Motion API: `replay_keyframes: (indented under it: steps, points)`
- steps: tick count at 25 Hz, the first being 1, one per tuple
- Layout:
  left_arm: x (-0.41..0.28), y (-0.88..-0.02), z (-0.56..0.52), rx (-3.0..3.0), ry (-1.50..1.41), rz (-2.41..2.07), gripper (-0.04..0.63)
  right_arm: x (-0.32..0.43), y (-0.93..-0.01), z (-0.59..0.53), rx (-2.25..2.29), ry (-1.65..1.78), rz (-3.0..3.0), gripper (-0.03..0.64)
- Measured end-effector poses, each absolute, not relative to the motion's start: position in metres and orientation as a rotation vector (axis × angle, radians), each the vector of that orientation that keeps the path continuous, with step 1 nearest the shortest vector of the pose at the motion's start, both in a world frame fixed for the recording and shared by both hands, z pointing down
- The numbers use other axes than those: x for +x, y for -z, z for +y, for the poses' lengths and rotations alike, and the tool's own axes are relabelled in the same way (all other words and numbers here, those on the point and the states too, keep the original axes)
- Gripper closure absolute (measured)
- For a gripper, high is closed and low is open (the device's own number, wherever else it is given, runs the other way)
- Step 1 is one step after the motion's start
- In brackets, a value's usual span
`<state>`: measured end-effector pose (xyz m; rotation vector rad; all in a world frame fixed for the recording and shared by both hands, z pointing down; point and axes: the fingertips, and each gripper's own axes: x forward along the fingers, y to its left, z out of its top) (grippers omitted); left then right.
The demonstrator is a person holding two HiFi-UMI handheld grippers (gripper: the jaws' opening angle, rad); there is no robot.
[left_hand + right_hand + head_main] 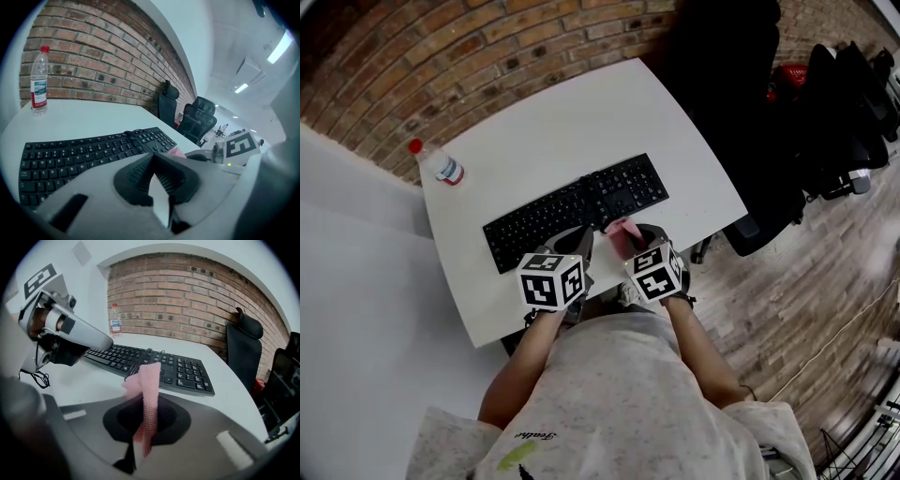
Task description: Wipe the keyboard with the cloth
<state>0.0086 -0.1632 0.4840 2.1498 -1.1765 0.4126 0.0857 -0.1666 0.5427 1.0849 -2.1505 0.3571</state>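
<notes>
The right gripper (147,416) has its fingers pinching the pink cloth (150,380) — held upright just before the black keyboard (572,211) on the white tabletop (572,122). The left gripper (152,163) is alongside — fingers pressed together, empty.

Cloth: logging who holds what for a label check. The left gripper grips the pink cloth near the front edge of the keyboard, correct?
No. The right gripper grips the pink cloth near the front edge of the keyboard; the right gripper view shows it between the jaws. The left gripper is shut, empty.
</notes>
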Motion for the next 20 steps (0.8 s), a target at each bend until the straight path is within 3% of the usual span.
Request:
replay_keyframes:
  steps: [20]
  points:
    - [0.033, -0.487, -0.183, 2.15, -0.407, -1.176, 0.601, 0.125, -0.549, -0.189, 1.086, -0.323, -2.116, 0.594]
